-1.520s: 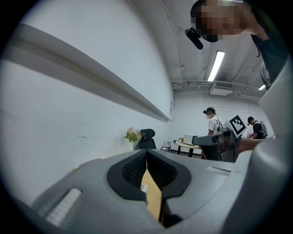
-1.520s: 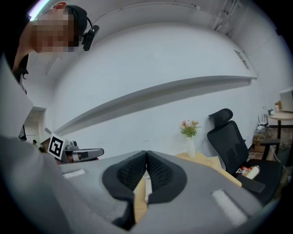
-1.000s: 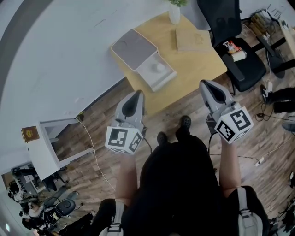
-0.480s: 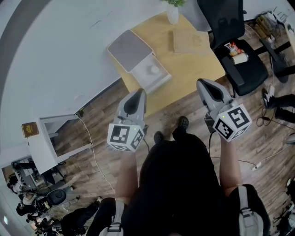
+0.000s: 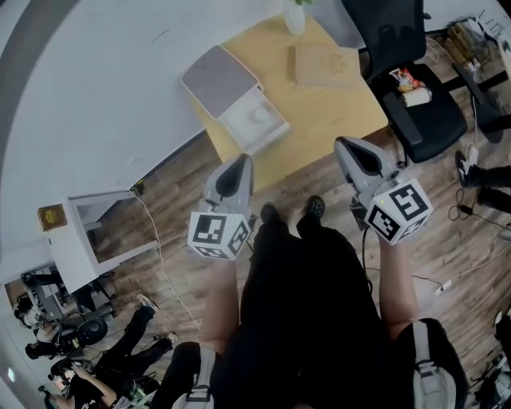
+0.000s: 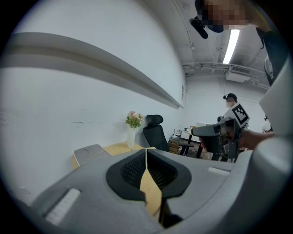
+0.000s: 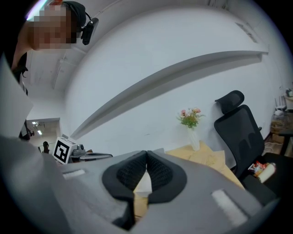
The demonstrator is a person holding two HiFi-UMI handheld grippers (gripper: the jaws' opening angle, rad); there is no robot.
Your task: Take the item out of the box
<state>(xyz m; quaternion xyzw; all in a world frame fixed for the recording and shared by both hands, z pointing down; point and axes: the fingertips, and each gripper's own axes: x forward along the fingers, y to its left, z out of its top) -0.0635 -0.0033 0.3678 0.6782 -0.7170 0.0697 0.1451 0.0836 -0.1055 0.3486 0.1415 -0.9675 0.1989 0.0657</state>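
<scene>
One box (image 5: 219,80), one vase (image 5: 294,17), one chair (image 5: 419,112), one table (image 5: 327,112), two grippers (image 5: 237,162) (image 5: 345,145).

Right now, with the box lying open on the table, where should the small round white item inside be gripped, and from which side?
Probably across its sides, straight down from above: the round item seems to sit sunk in the white tray, and the grey lid is folded back, leaving its top open.

We wear a black top (image 5: 299,319), dark shoes (image 5: 314,206) at twelve o'clock, grey shoulder straps (image 5: 427,375) at six; our grey left gripper (image 5: 239,159) and right gripper (image 5: 342,144) each bear a black-and-white marker cube (image 5: 219,235).
</scene>
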